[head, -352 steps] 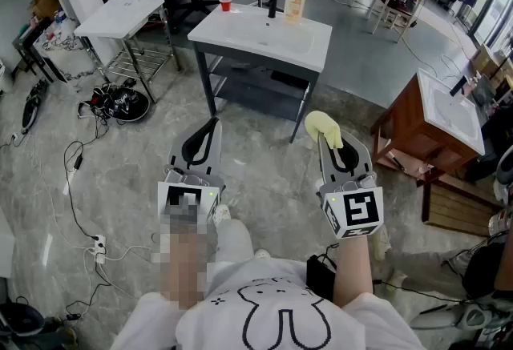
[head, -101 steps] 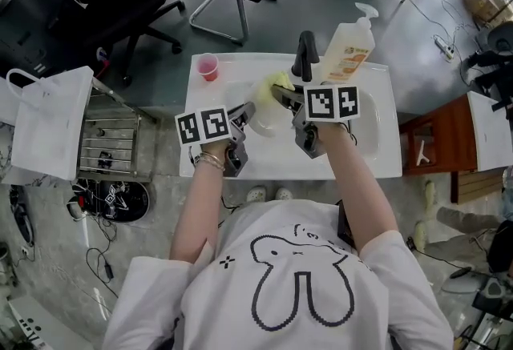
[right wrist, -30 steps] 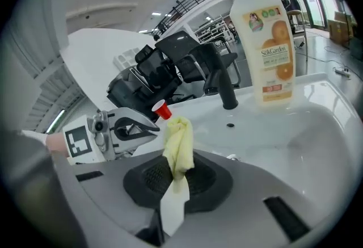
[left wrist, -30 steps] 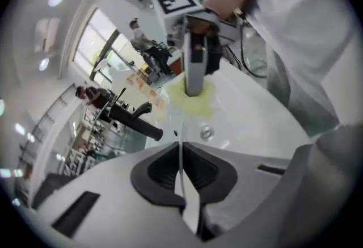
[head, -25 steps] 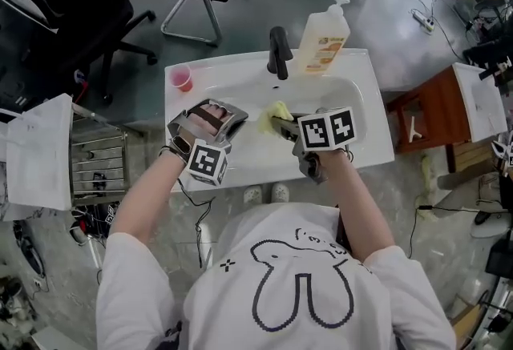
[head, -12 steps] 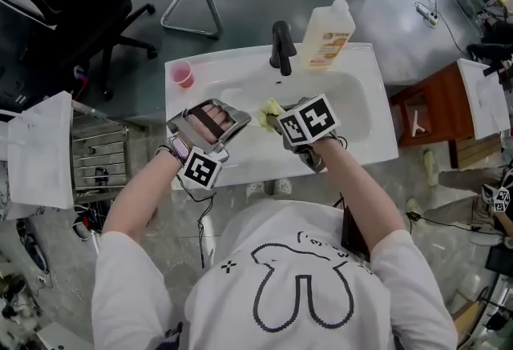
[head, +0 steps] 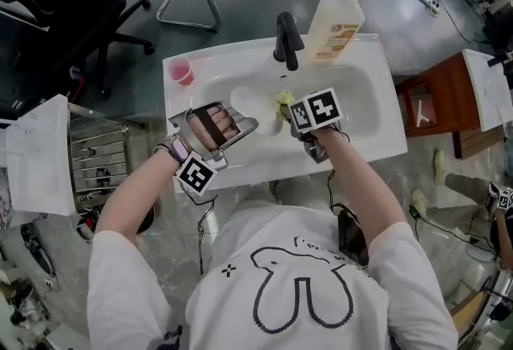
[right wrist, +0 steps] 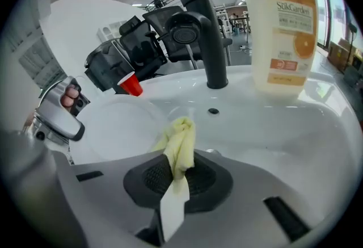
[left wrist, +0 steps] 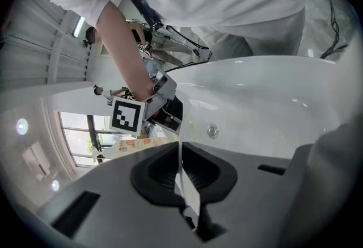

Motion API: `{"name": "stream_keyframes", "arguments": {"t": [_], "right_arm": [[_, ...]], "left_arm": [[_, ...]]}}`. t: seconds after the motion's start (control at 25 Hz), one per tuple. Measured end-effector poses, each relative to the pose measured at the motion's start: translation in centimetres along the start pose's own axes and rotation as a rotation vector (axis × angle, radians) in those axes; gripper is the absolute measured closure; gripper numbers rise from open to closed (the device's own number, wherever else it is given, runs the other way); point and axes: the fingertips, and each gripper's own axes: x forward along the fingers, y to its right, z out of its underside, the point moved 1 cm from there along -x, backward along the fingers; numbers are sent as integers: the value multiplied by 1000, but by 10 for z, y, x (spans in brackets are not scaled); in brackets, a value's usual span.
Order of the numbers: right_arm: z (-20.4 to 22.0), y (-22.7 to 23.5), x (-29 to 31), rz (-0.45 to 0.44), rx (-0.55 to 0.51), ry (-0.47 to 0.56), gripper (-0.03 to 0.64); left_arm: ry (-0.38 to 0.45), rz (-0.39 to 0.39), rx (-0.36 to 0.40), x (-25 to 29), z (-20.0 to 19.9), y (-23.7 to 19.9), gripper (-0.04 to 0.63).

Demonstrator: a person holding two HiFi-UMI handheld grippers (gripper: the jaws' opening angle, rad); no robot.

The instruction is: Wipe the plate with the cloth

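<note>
The wiping looks to be just at its start. The left gripper [left wrist: 182, 173] has its jaws clenched on the thin edge of the white plate [head: 253, 106] and holds it over the left half of the sink [head: 365, 120], face turned up and towards the right; the right gripper [right wrist: 177, 176] has its jaws clamped on the yellow cloth [right wrist: 180, 142], a bunched tuft of which pokes out past the tips; that tuft sits at the plate's right rim, though I cannot tell whether it touches yet.

Next, I'd say, the cloth has to be pressed onto the plate's face and drawn across it, far side to near or round in circles; the left gripper must keep the plate steady against that push, since it grips only the rim and the plate could twist or slip into the sink; only a small wad of cloth sticks out, so the hard jaws could scrape the plate if they come in too flat.

Around them: a black tap [head: 287, 38] stands at the far edge of the sink, just beyond the cloth, and is the closest thing a wide stroke could knock; a soap bottle [head: 337, 16] stands to its right; a red cup [head: 183, 70] sits on the far left corner of the counter, well apart from the plate; a wire rack [head: 104, 168] stands on the floor to the left, out of the way.
</note>
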Motion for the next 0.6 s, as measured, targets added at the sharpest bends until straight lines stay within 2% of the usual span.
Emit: {"name": "stream_keyframes", "arguments": {"t": [0.12,0.24,0.44,0.6], "right_arm": [[0,5,-5,4,31,46,568],[-9,2,-24,0,30,141,568],[-23,-38,-55,-135,-31,282,568],[-25,-77,-60,-248,-165,315,568]], "left_arm": [[9,-7,5,1,4,7,578],[14,-20,17,4,6,7,578],[39,-32,52,5,4,2,578],[59,-52,78,5,-3,-2,578]]}}
